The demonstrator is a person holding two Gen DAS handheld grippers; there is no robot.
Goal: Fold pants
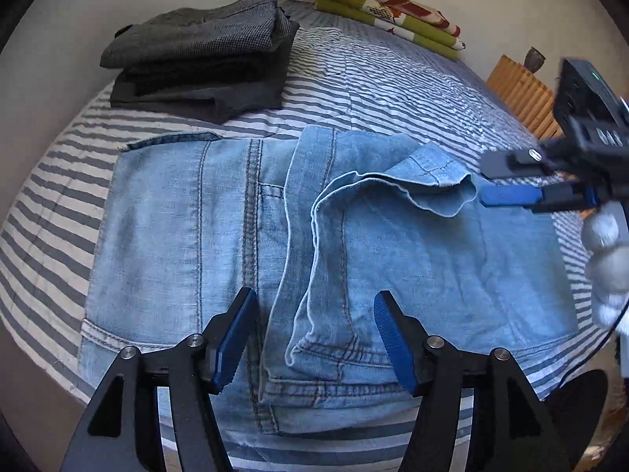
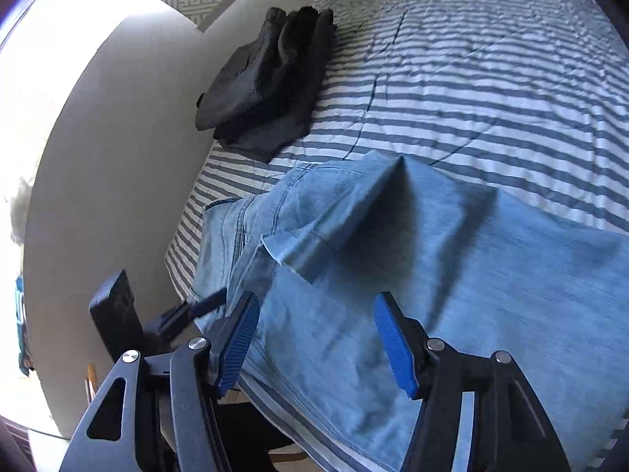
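One pr jeans (image 1: 165,244) folded, long axis crosswise, waistband left.

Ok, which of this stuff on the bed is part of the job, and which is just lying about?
Job:
light blue jeans
left gripper, open
right gripper, open

Lying about:
stack of dark folded clothes
green patterned bedding
striped bedcover
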